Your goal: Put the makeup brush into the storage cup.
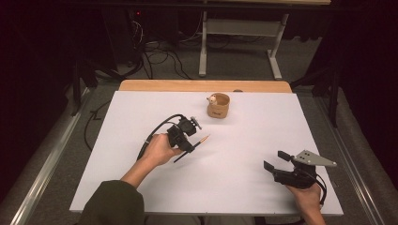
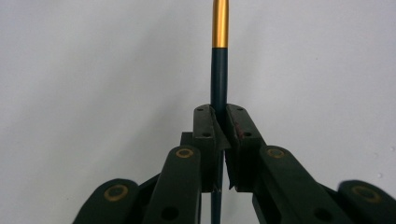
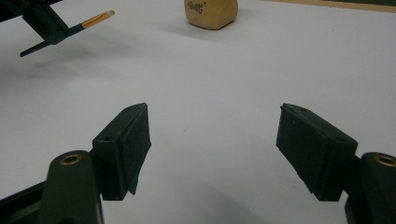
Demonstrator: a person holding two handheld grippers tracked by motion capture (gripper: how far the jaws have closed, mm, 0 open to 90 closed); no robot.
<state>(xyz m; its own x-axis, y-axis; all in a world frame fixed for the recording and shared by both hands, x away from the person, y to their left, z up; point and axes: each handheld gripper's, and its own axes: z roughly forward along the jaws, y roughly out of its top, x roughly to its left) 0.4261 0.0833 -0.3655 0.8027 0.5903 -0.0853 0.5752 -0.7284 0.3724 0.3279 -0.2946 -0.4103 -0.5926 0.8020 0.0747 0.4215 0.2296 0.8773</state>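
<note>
A slim brush (image 1: 201, 141) with a dark shaft and a gold ferrule is clamped in my left gripper (image 1: 188, 146), which is shut on it left of the table's middle. The brush is lifted off the white table top (image 1: 141, 187) and its tip points toward the tan cup (image 1: 218, 105). Looking along the left gripper (image 2: 220, 114), the brush (image 2: 219, 70) runs straight up between the pressed pads. My right gripper (image 1: 276, 160) rests open near the front right edge. Nothing lies between the wide-apart jaws of the right gripper (image 3: 219, 140). Beyond it are the brush (image 3: 95, 19) and the cup (image 3: 211, 13).
The tan cup holds a small pale object at its rim. A wooden strip (image 1: 202, 86) borders the table's far edge. Cables and a metal table frame (image 1: 204, 47) stand on the floor behind.
</note>
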